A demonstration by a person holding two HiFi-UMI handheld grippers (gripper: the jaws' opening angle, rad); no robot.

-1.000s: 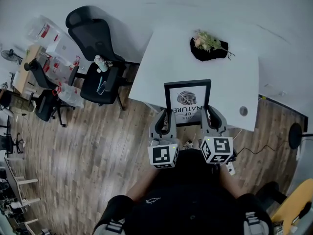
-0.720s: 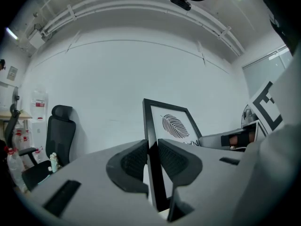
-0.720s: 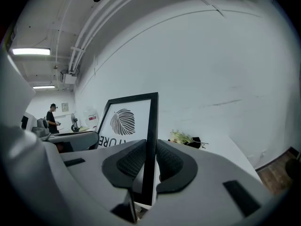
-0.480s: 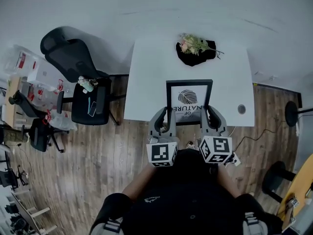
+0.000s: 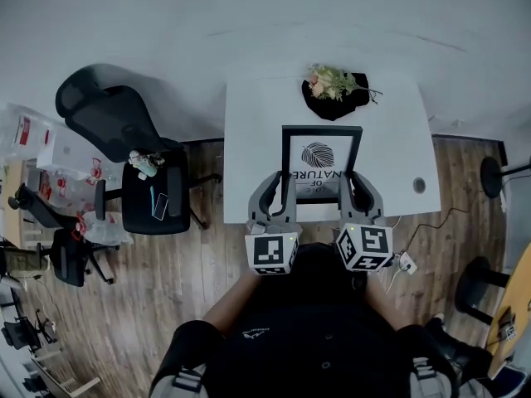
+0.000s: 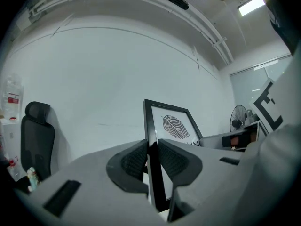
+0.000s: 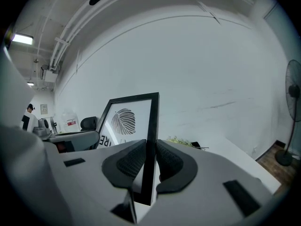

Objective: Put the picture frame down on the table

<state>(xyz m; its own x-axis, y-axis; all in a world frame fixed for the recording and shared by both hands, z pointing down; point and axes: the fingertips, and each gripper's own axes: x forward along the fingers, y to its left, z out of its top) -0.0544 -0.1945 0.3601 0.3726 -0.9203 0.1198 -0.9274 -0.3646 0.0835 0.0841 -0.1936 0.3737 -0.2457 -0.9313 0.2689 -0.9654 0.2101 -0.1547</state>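
While the picture frame [image 5: 320, 164] is clamped, flowers [image 5: 332, 81] lie beyond.

- Head camera: I'm high up, looking steeply down on the table [image 5: 249, 131].
- Cameras on my left tool [image 5: 278, 186] and right tool [image 5: 355, 186]: close behind the jaws, looking along them; all three views share the picture frame [image 5: 320, 162].

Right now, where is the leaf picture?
Head view, centre: the picture frame is clamped by the left hand-held gripper and right hand-held gripper, over the white table.
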